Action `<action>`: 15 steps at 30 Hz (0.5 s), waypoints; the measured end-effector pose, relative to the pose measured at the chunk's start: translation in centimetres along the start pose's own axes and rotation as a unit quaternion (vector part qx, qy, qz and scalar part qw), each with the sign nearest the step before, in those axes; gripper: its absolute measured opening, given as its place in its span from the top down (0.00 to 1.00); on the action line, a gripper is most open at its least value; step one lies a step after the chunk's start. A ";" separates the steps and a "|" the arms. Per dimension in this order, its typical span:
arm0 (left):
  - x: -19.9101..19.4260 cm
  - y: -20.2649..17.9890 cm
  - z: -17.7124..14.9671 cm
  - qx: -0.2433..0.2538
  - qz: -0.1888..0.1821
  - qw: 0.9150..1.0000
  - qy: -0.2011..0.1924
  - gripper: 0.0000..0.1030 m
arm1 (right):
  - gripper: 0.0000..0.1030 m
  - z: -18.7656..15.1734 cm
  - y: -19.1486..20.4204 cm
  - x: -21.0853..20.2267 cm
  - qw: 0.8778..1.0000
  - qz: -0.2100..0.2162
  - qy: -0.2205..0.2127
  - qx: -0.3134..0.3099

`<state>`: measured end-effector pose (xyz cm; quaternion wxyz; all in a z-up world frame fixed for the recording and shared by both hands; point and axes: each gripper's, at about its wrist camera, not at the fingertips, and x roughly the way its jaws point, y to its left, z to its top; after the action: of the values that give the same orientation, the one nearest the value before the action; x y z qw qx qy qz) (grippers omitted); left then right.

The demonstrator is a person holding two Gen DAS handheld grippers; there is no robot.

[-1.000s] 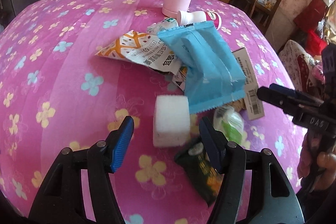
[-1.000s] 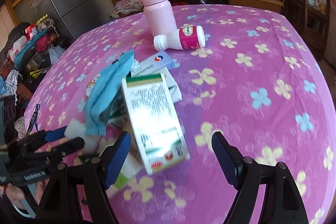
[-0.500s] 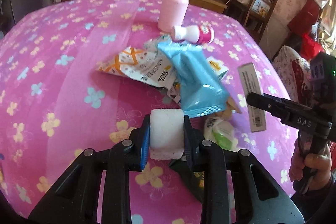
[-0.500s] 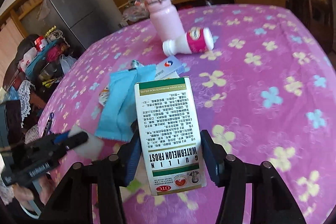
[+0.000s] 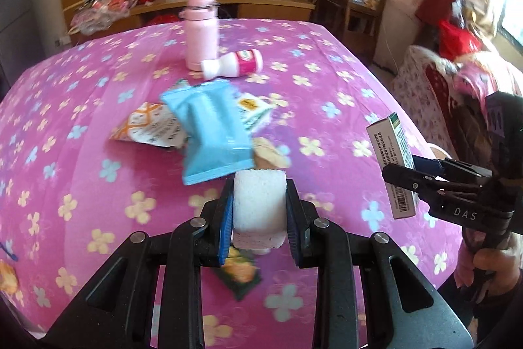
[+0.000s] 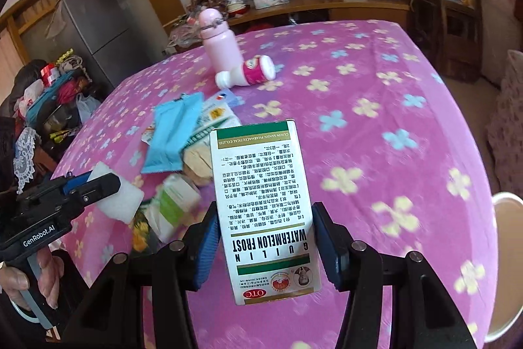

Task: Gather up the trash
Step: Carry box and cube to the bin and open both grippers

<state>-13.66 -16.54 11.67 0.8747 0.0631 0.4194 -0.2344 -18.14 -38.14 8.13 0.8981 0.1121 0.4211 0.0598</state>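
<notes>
The left gripper (image 5: 260, 215) is clamped on a white foam block (image 5: 258, 208), held above the pink flowered tablecloth (image 5: 81, 185). The right gripper (image 6: 266, 246) grips a medicine box (image 6: 264, 211) by its long sides, also clear of the cloth. At twelve o'clock from the block lies a blue packet (image 5: 214, 133) over other wrappers; beyond, a pink bottle (image 5: 201, 28), probably upright.
</notes>
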 end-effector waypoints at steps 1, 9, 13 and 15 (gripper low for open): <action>0.2 -0.6 0.0 0.004 0.000 1.000 0.002 0.75 | 0.49 -0.3 -0.5 -0.4 1.000 -0.003 0.000 0.004; 2.3 -6.1 0.1 0.044 -0.007 0.999 0.013 0.75 | 0.49 -2.7 -4.8 -3.7 0.999 -0.033 -0.008 0.036; 3.4 -9.2 0.5 0.062 -0.022 0.998 0.018 0.75 | 0.49 -3.6 -7.7 -5.6 0.997 -0.054 -0.015 0.058; 3.8 -10.8 0.8 0.072 -0.034 0.997 0.019 0.75 | 0.49 -4.2 -9.5 -6.6 0.995 -0.069 -0.016 0.073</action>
<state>-16.06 -27.70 10.23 0.8512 0.1155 0.4202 -0.2925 -25.49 -48.01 8.08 0.8959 0.1493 0.4169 -0.0351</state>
